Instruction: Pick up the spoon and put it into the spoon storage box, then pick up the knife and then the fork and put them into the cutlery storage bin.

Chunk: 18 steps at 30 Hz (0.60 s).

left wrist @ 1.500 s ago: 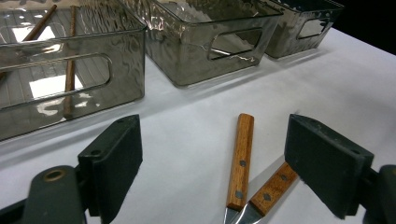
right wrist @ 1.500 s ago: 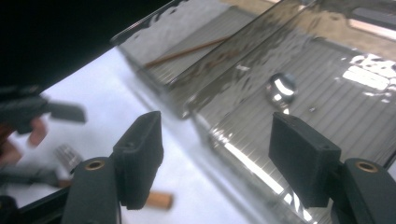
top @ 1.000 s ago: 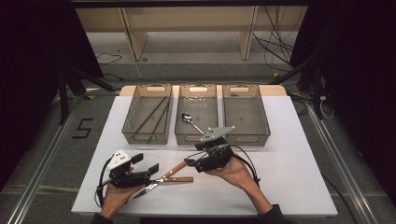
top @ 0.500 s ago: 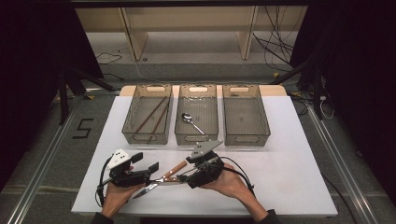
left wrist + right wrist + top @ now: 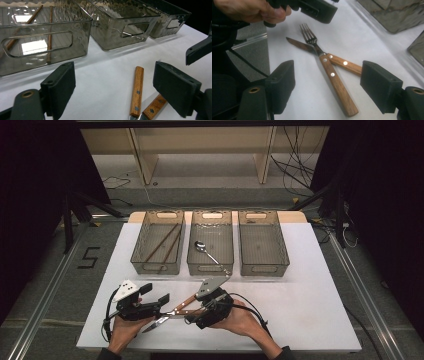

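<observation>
A fork [image 5: 332, 82] and a knife [image 5: 344, 65], both with wooden handles, lie crossed on the white table near its front edge. My right gripper [image 5: 329, 75] is open and its jaws have just been opening. They stand low on either side of the fork's handle end, and neither pad touches it. In the high view the right gripper [image 5: 194, 312] points left at the pair, and the knife's blade [image 5: 152, 325] pokes out below. My left gripper [image 5: 156, 295] is open and holds nothing, just left of the crossed cutlery. Its own view shows both wooden handles [image 5: 137, 92] ahead.
Three clear bins stand in a row behind the cutlery. The left bin [image 5: 156, 268] holds chopsticks [image 5: 162, 245], the middle bin [image 5: 210, 268] holds a spoon [image 5: 206, 251], and nothing lies in the right bin [image 5: 264, 268]. The person's hands come in over the table's front edge.
My right gripper has moved left and down, from in front of the middle bin to the fork and knife handles. The left gripper has stayed put.
</observation>
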Tool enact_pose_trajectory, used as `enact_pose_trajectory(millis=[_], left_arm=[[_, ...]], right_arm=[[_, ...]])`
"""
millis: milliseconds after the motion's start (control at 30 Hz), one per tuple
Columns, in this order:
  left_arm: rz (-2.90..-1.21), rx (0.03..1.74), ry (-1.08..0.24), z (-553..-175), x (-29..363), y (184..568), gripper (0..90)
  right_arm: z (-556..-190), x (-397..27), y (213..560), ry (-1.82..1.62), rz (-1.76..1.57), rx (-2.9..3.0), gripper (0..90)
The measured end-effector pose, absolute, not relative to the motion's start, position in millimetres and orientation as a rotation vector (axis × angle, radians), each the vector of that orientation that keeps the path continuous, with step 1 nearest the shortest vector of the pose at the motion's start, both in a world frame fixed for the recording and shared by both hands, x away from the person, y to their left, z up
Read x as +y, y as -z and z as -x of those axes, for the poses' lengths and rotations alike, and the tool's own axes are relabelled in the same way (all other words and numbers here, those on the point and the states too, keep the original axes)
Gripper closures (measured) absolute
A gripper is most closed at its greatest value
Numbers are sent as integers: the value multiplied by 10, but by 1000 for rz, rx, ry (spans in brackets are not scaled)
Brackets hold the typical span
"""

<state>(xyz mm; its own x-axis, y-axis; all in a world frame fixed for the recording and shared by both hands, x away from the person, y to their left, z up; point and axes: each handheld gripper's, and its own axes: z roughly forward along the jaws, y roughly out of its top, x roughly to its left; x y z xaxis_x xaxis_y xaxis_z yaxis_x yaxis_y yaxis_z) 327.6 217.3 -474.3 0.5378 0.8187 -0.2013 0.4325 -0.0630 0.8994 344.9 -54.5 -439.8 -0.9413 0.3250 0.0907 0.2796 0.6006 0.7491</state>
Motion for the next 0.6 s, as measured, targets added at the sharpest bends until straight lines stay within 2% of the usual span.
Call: enact_pose_trajectory(millis=[367,600], left_arm=[[-1688,1065,-447,-3274,2172,4741,176],[-1690,1056,-456,-3258,2166,4739,175]], right_arm=[[-3472,-447,4504,-1205,-454,2790,254],[-3500,-395,4559,-1173,-435,2802,284]])
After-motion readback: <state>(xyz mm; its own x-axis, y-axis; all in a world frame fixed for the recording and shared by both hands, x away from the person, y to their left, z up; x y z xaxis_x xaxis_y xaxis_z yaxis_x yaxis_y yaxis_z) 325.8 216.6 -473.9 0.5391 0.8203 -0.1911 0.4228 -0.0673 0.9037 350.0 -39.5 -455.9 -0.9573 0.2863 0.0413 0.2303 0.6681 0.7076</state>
